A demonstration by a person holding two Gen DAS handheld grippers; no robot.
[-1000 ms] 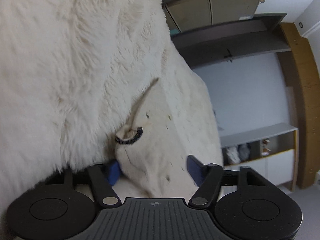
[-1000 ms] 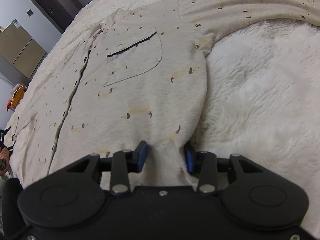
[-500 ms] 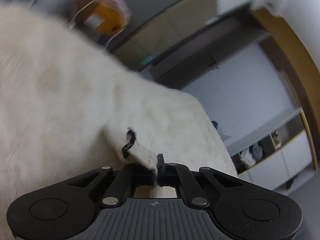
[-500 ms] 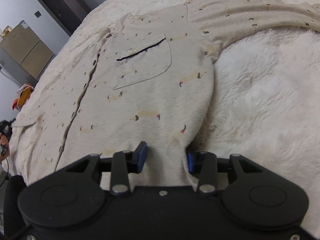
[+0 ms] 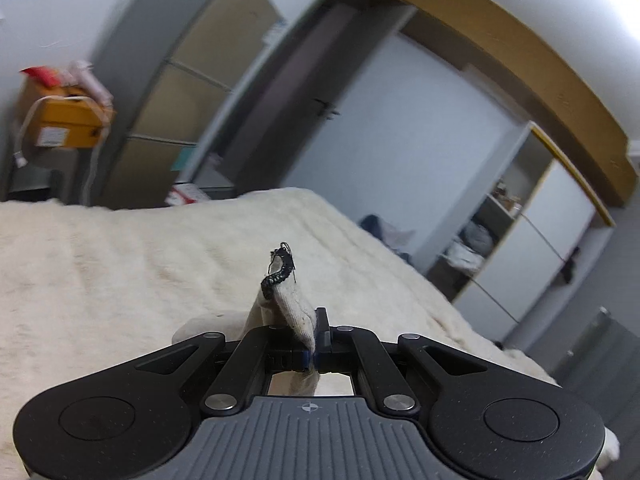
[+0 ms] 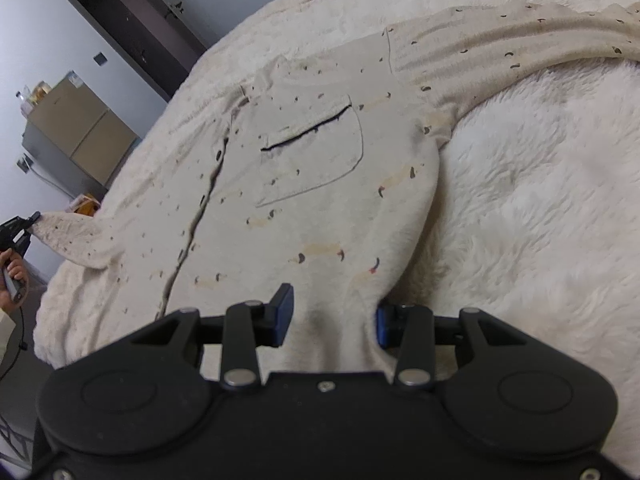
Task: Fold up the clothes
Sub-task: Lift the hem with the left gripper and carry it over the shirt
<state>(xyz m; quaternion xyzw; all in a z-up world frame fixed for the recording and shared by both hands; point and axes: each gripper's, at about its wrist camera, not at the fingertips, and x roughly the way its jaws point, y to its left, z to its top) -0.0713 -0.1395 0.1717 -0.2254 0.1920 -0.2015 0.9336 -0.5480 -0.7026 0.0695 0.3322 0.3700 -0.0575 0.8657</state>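
Note:
A cream shirt (image 6: 300, 200) with small dark marks and a black-edged chest pocket (image 6: 316, 160) lies flat on a fluffy white blanket (image 6: 540, 220). One sleeve (image 6: 500, 40) stretches to the upper right. My right gripper (image 6: 334, 316) stands open at the shirt's near hem, with cloth lying between its fingers. My left gripper (image 5: 316, 336) is shut on the other sleeve's cuff (image 5: 286, 304), whose black trim sticks up above the blanket (image 5: 120, 264). At the right wrist view's left edge, that raised sleeve (image 6: 68, 236) runs to the left gripper (image 6: 16, 232), held by a hand (image 6: 14, 276).
Beyond the bed stand a tall grey and tan cabinet (image 5: 188, 92), an orange box (image 5: 64, 124) on a stand, and a white shelf unit (image 5: 520, 248) holding clothes. The bed's edge drops away at the left (image 6: 44, 320). A low cabinet (image 6: 80, 132) stands by the wall.
My left gripper closed on the cuff, rolled upright and lifted it off the blanket. In the right wrist view the sleeve now rises at the left edge. The right gripper stayed put.

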